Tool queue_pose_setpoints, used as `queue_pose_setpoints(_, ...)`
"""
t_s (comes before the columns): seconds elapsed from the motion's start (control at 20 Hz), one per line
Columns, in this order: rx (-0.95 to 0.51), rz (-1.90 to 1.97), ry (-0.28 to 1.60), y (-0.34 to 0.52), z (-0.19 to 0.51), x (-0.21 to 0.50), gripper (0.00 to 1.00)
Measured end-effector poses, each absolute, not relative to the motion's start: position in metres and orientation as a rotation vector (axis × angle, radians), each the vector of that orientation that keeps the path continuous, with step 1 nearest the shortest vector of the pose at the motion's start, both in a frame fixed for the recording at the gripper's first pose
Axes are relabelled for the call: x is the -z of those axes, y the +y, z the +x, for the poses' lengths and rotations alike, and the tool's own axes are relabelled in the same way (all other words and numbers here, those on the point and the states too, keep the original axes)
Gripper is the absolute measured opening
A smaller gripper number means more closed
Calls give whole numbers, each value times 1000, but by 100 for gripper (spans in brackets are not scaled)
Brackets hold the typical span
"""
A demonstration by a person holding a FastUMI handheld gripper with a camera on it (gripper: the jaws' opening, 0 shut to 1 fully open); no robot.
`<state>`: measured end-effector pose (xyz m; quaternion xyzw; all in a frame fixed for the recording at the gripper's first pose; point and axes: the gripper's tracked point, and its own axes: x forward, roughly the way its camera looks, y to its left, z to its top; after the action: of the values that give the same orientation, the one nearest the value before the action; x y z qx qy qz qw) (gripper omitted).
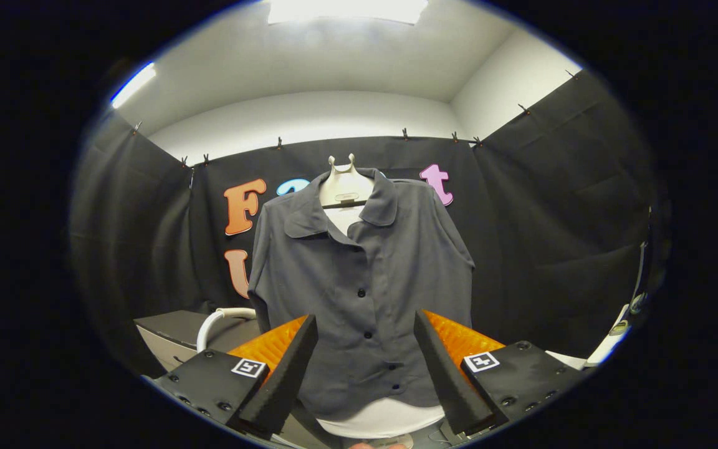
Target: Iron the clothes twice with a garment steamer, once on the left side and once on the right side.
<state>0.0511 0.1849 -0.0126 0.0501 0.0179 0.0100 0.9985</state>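
A dark grey button-up shirt (362, 293) is seen hung on a pale mannequin-style hanger (344, 185), facing the camera, with its collar spread and its front buttoned down the middle. A white under-layer (384, 418) is seen below the shirt's hem and at the neck opening. The tool (365, 368) is held in front of the shirt's lower half, its two black-padded fingers (284, 374) spread wide with orange ribbed backing behind them; nothing is gripped, and the shirt's button line is seen through the gap between them. To the left of the shirt, low down, a grey box-like unit (172, 337) is seen with a white curved tube (219, 319) rising from it, just beside the shirt's sleeve. A small pale fingertip-like shape is glimpsed below the shirt's hem, too cut off to identify.
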Motion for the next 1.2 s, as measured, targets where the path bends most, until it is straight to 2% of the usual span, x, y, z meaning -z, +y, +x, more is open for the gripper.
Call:
queue_pose_setpoints(0.2,-32,72,42,204,54,8,99)
queue_pose_setpoints(0.4,-135,76,30,248,55,-4,99)
queue_pose_setpoints(0.6,-179,11,18,310,73,-35,99)
queue_pose_setpoints(0.7,-251,-14,30,362,83,-47,98)
queue_pose_setpoints(0.85,-372,57,81,436,112,-63,98)
queue_pose_setpoints(1.0,-406,69,141,495,163,-66,98)
queue_pose_setpoints(1.2,-438,-50,309,577,230,-20,98)
